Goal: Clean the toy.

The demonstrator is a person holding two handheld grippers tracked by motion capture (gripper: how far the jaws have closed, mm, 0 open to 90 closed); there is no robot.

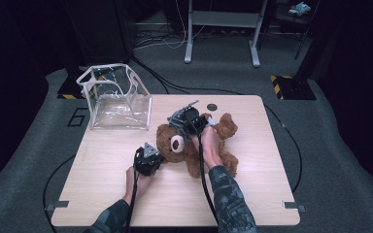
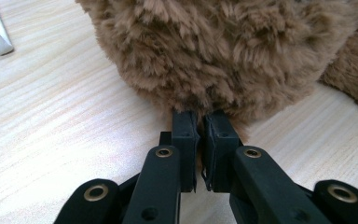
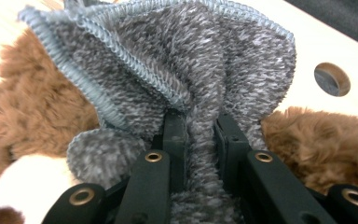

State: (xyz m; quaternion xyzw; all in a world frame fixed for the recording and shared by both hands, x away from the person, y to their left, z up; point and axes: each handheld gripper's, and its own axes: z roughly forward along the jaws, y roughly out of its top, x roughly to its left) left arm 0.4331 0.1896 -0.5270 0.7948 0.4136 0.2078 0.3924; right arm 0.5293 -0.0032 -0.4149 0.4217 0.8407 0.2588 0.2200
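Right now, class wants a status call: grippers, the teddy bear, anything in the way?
Left gripper shut on teddy bear fur. Right gripper shut on grey knit cloth over the bear. Clear bag stands apart, nothing blocking.

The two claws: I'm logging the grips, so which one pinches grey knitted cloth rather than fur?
The right claw, above the teddy bear: grey cloth is bunched between its jaws. The left claw nips brown fur at the bear's head.

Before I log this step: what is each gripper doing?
Left gripper: shut on the teddy bear fur.
Right gripper: shut on the grey cloth.
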